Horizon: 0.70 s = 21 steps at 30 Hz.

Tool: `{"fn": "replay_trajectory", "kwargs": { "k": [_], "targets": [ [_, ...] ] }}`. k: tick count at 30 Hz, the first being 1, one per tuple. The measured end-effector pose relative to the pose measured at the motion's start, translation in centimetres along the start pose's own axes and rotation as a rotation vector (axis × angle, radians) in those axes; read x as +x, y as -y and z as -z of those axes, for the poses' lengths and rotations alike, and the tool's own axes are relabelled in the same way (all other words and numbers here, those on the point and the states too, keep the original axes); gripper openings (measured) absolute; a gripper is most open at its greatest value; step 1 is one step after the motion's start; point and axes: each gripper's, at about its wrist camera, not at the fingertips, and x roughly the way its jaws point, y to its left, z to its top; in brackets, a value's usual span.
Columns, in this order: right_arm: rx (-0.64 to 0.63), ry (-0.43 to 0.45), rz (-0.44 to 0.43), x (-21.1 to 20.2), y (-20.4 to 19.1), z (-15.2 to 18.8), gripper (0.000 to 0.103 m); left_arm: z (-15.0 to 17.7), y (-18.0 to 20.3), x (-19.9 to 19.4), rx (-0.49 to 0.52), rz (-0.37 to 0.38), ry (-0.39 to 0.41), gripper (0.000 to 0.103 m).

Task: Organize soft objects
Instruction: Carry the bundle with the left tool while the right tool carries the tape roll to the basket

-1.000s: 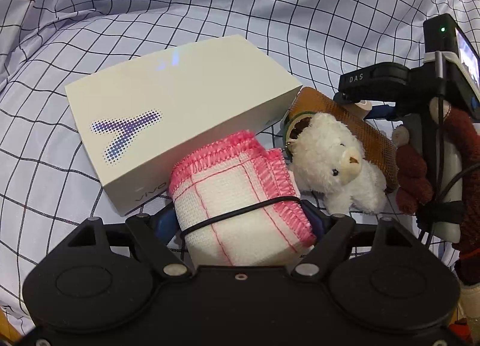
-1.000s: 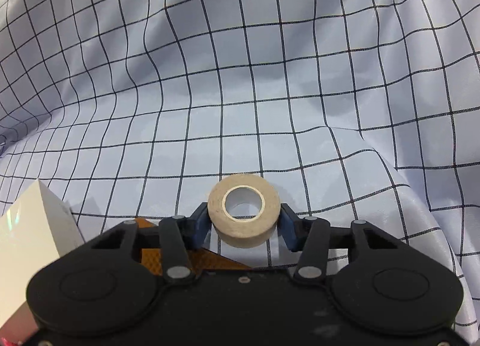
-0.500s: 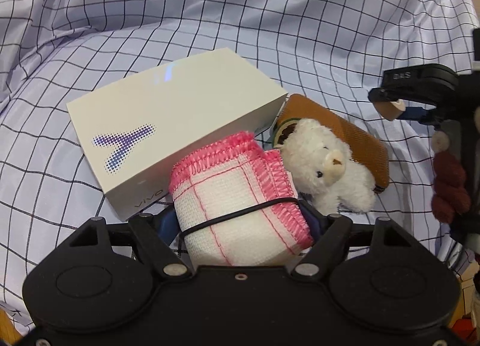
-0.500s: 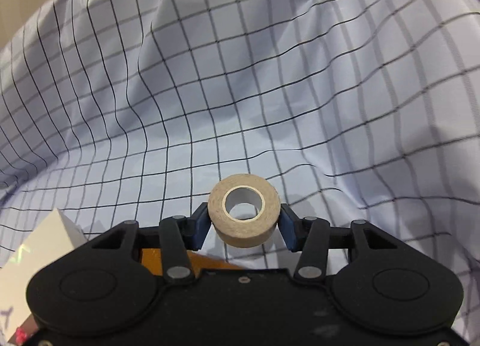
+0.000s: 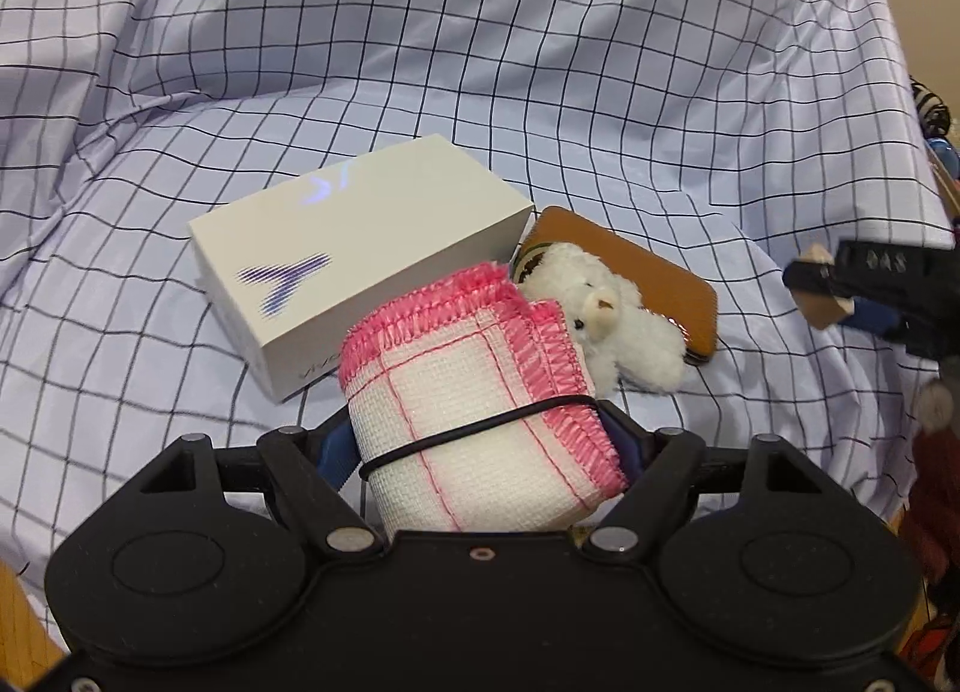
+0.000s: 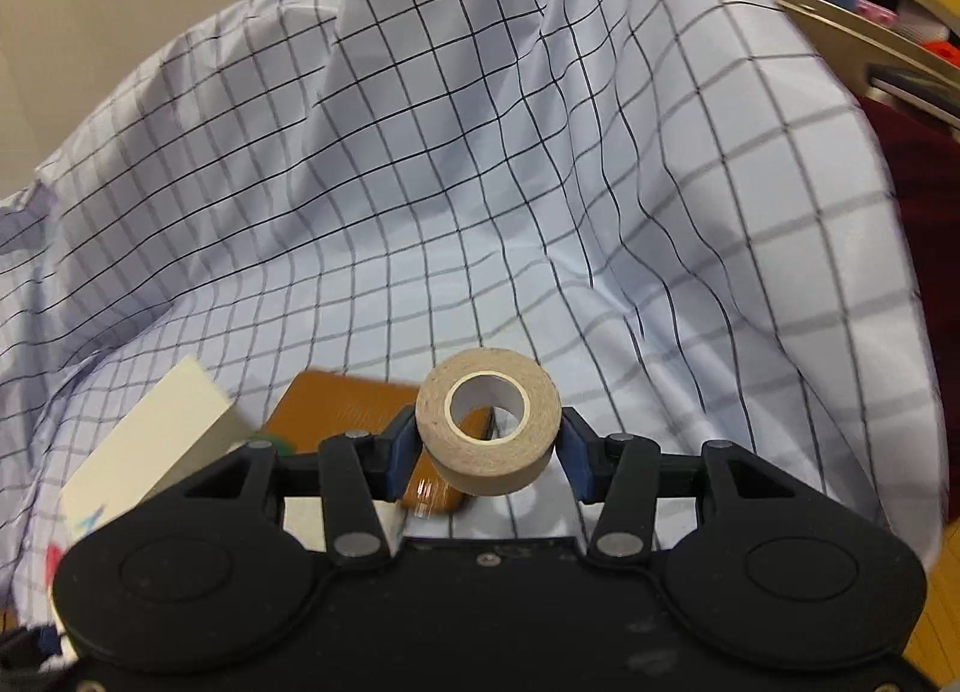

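Counts: one folded cloth, one roll of tape, one toy bear, one box, one brown case, two grippers.

Left gripper (image 5: 480, 440) grasps the folded cloth (image 5: 474, 410), white with pink stitched edges and a thin black band around it. Blue pads press on both flanks of the bundle, which sits up between the fingers, above the checked sheet (image 5: 420, 92).

Right gripper (image 6: 489, 446) is clenched on the roll of tape (image 6: 489, 422), beige, with its open core facing the camera. A blue pad touches each side of the roll. In the left wrist view this gripper shows at the right edge, blurred, with a beige corner of the roll at its tip.

On the sheet: a white box (image 5: 360, 272), lid closed, with a purple dotted Y mark on top; contents cannot be told. Just to its right lies a flat brown case (image 5: 660, 284), also shut. A small white toy bear (image 5: 612, 332) lies on the case's near end, just beside the box's corner and partly behind the cloth.

The sheet is rumpled, light with a black grid, and rises in folds behind everything.

In the right wrist view's top right corner sits an open bin (image 6: 840, 14) with mixed small items inside, too blurred to count.
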Motion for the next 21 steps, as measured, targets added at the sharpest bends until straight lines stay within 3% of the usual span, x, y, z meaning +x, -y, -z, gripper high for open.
{"fn": "replay_trajectory", "kwargs": {
  "k": [10, 21],
  "targets": [
    [0.010, -0.004, -0.080, -7.4, 0.2, 6.5, 0.048, 3.3, 0.1, -4.3, -0.020, -0.013, 0.017, 0.074],
    [0.009, -0.020, -0.166, -12.3, -0.4, 11.7, 0.048, 7.1, 0.1, -6.7, -0.060, -0.025, -0.002, 0.074]
  ]
}}
